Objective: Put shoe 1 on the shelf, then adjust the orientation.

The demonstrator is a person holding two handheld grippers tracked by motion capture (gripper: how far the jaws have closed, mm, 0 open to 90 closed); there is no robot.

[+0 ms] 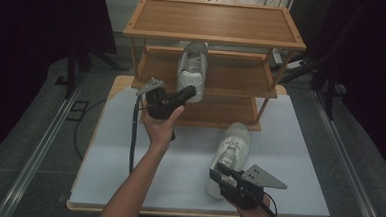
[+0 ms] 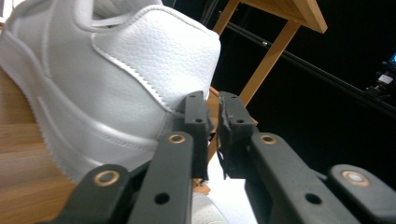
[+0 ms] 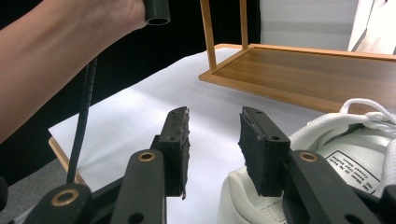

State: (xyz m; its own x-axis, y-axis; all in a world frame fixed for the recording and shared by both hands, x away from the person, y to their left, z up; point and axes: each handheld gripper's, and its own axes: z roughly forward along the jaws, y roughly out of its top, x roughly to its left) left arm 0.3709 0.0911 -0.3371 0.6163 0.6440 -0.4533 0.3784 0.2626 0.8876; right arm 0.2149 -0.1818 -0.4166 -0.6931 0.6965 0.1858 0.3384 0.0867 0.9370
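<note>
A white sneaker (image 1: 192, 68) lies on the middle shelf of a wooden rack (image 1: 215, 20), heel towards me. My left gripper (image 1: 191, 92) is at that heel; in the left gripper view the sneaker (image 2: 116, 70) sits just left of my left gripper (image 2: 212, 100), whose jaws are almost together with nothing between them. A second white sneaker (image 1: 231, 148) lies on the white table (image 1: 128, 155). My right gripper (image 1: 219, 171) hovers open at its heel. In the right gripper view the right gripper (image 3: 215, 116) has one jaw over the heel rim of this sneaker (image 3: 355, 158).
The rack stands at the back of the table, its lowest shelf (image 3: 317, 74) bare wood. The hand and forearm (image 3: 56, 56) holding the left gripper cross the left of the table, with a cable (image 1: 132, 135) trailing down. Dark floor surrounds the table.
</note>
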